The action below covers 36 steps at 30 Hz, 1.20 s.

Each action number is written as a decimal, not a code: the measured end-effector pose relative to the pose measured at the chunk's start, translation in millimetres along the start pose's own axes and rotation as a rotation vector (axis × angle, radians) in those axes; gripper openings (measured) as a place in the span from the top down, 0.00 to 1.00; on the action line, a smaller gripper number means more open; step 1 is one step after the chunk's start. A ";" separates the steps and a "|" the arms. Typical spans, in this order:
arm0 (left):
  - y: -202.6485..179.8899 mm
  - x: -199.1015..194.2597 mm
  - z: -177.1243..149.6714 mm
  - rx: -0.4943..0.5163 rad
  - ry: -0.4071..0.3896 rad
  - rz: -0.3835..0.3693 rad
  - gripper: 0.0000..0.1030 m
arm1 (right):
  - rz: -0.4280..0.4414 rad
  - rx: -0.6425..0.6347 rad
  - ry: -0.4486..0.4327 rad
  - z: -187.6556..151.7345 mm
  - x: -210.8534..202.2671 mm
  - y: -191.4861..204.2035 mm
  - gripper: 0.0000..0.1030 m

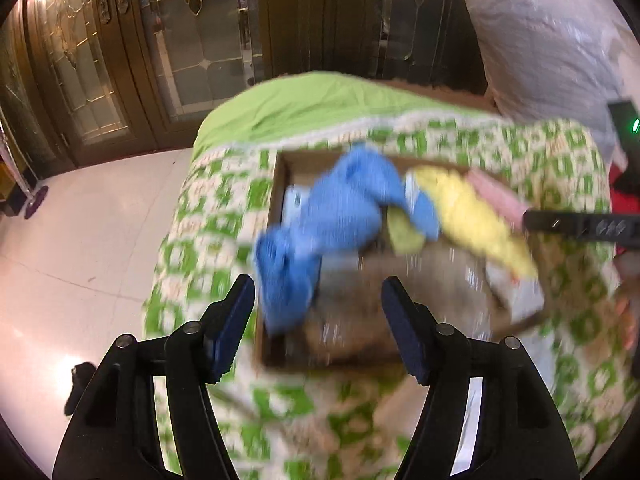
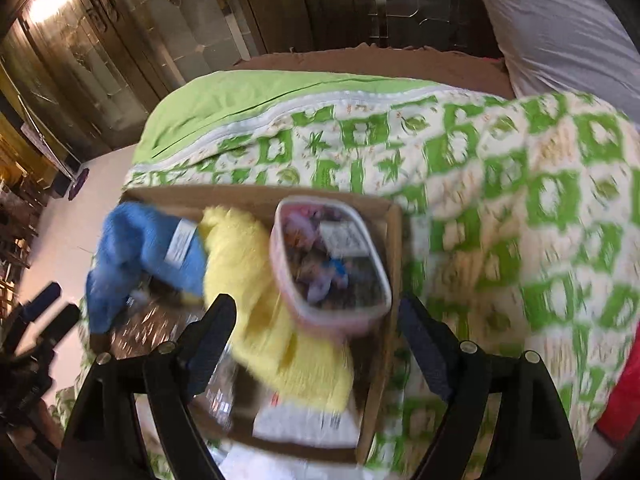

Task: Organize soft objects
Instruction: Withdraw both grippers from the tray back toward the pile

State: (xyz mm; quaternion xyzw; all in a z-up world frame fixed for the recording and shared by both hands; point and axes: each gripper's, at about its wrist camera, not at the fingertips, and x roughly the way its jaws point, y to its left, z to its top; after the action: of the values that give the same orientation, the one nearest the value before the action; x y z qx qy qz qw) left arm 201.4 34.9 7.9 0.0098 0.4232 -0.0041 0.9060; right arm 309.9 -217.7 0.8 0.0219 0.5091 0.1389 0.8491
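An open cardboard box [image 1: 280,184] [image 2: 394,260] lies on a bed. A blue fluffy cloth [image 1: 340,208] [image 2: 136,248] hangs over the box's left side. Beside it are a yellow fluffy cloth [image 1: 472,216] [image 2: 256,280] and a pink-edged clear pouch [image 1: 496,196] [image 2: 332,256] holding small items. My left gripper [image 1: 318,300] stands open above the near part of the box, with the blue cloth's lower end just inside its left finger and not pressed. My right gripper [image 2: 316,312] is open over the yellow cloth and the pouch, and its pads touch neither. Both views are blurred.
A green and white patterned quilt [image 2: 520,220] covers the bed, with a plain green sheet [image 1: 312,100] behind. A plastic-wrapped grey pillow [image 1: 552,48] stands at the back right. A pale tiled floor [image 1: 80,240] lies to the left, and wood-and-glass doors [image 1: 120,60] stand behind.
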 end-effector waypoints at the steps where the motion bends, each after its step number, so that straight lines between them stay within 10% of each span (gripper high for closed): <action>1: -1.8 -1.7 -7.8 0.007 0.006 0.009 0.36 | 0.007 0.002 0.005 -9.1 -4.6 2.9 0.18; 12: -29.6 -26.8 -68.5 0.090 -0.015 0.128 0.36 | 0.068 0.020 0.057 -106.9 -24.9 22.3 0.18; 19: -34.8 -25.6 -80.6 0.102 -0.007 0.151 0.36 | -0.026 0.054 -0.126 -164.5 -37.2 16.1 0.18; 36: -36.1 -13.8 -87.9 0.118 0.035 0.088 0.36 | -0.047 -0.004 -0.049 -174.5 -23.8 17.8 0.18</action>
State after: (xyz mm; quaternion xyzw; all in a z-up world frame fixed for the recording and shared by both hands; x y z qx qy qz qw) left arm 124.6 0.7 -38.5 0.0820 0.4372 0.0111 0.8956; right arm 143.7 -224.9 -59.5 0.0115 0.4882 0.1194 0.8645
